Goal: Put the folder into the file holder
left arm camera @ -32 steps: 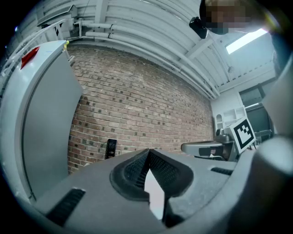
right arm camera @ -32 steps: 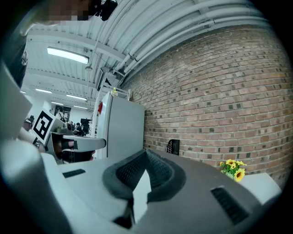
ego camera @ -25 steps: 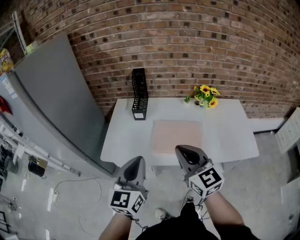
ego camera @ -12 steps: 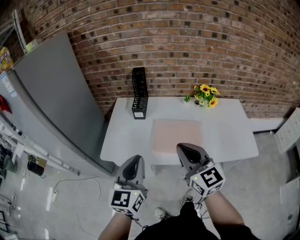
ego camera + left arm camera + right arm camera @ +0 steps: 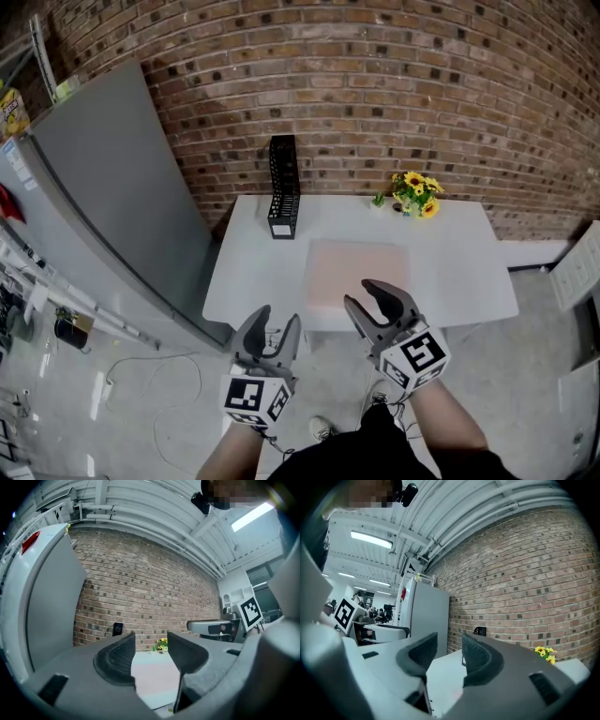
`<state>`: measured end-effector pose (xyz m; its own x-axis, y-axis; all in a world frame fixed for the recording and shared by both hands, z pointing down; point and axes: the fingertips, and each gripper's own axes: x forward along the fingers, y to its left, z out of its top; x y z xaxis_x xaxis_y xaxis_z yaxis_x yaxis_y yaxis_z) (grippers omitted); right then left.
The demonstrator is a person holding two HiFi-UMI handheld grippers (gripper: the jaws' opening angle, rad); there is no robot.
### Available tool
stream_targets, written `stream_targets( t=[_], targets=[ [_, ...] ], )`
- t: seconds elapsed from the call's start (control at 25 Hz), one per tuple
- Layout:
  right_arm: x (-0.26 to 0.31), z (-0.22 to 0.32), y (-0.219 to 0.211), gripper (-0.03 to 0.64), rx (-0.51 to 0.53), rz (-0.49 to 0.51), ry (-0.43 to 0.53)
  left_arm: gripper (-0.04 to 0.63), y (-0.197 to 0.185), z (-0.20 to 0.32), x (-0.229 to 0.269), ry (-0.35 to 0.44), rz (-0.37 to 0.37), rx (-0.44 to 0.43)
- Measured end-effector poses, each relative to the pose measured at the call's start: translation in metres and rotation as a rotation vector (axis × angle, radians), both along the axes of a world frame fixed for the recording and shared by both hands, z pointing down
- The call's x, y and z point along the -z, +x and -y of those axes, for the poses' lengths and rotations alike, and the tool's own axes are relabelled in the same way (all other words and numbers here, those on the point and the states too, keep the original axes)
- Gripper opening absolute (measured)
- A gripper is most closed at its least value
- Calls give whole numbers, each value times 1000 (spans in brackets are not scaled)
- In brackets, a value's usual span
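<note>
Both just spread apart, left tool (image 5: 272,328) and right tool (image 5: 367,296), pinching nothing; hovered short of the surface (image 5: 455,267). Left the pink folder (image 5: 357,272) flat mid-surface, well apart from the black file holder (image 5: 283,187) at back-left. Seemingly readied for a first grasp.

The head view looked steeply down from above on the desk (image 5: 244,272) and brick wall (image 5: 375,94). Both gripper views sat low, just before the desk's near edge, facing level at that wall; all three shared the file holder (image 5: 283,187).
</note>
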<state>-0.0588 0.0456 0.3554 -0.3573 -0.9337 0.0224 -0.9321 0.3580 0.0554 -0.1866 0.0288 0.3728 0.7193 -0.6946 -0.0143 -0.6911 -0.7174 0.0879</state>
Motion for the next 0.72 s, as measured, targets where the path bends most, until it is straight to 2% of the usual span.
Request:
stream_targets(
  t=[0.24, 0.48, 0.72],
  targets=[
    [-8, 11, -2, 241, 52, -13, -22, 262, 3, 8, -6, -11, 16, 24],
    [-15, 35, 6, 275, 114, -16, -43, 267, 9, 24, -12, -25, 24, 79],
    [-24, 66, 33, 282, 195, -11, -73, 267, 34, 44, -18, -47, 34, 152]
  ],
)
